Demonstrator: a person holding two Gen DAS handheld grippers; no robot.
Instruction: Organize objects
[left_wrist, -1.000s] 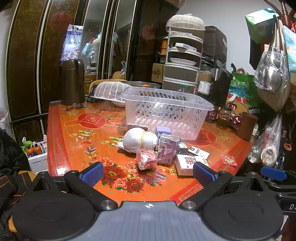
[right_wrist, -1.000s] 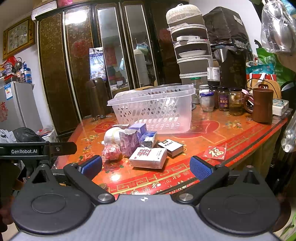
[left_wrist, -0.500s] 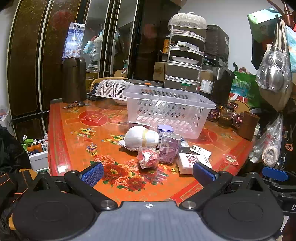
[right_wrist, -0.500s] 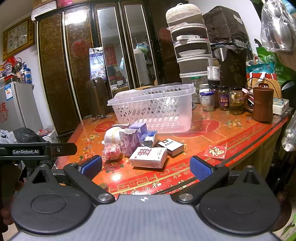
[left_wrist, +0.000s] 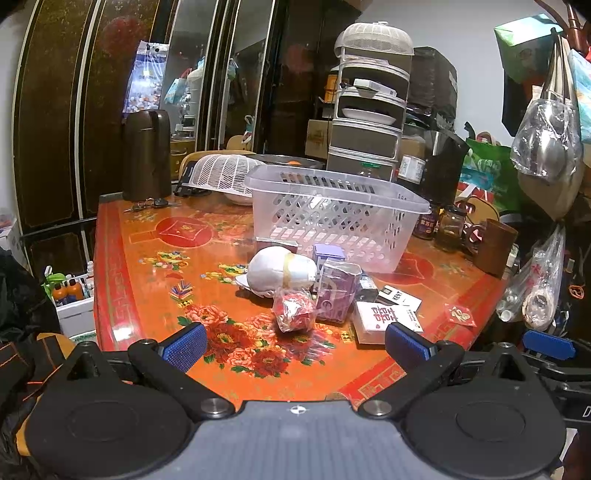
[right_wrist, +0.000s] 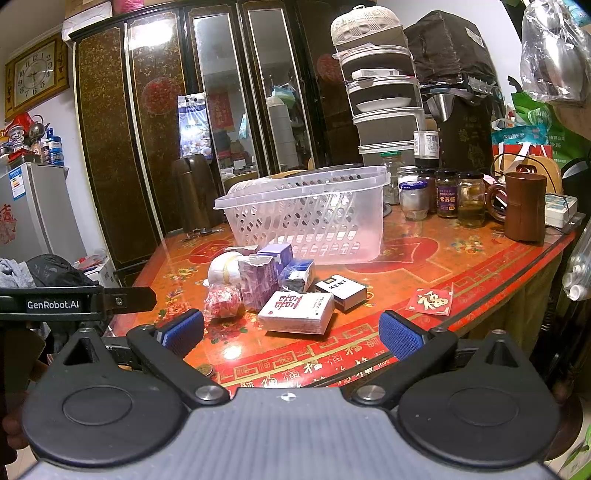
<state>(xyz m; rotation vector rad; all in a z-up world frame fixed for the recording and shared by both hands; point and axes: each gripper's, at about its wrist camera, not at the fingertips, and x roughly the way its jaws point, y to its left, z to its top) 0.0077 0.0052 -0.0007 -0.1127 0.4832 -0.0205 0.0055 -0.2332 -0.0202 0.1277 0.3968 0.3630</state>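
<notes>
- Clear plastic basket (left_wrist: 340, 218) on orange floral table (left_wrist: 155, 266), nothing visible inside.
- Just in front of it, a cluster: white roll (left_wrist: 280, 271), purple box (left_wrist: 338, 291), red candy bag (left_wrist: 295, 310), white box (right_wrist: 297, 312), Kent pack (right_wrist: 341, 290).
- Left gripper (left_wrist: 295, 341) spread wide, holding nothing, at the table's near edge.
- Right gripper (right_wrist: 291, 332) likewise apart, holding nothing.
- Jars (right_wrist: 447, 195) right of basket, contents unclear.

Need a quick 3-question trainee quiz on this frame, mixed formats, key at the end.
1. True or false: the basket already holds the KENT pack.
2. Which lies nearest the right gripper? A) white box with red characters B) brown mug C) white mask
3. Fill in: both the right gripper and the left gripper are ___ and hold nothing.

Key: 1 false; 2 A; 3 open
</notes>
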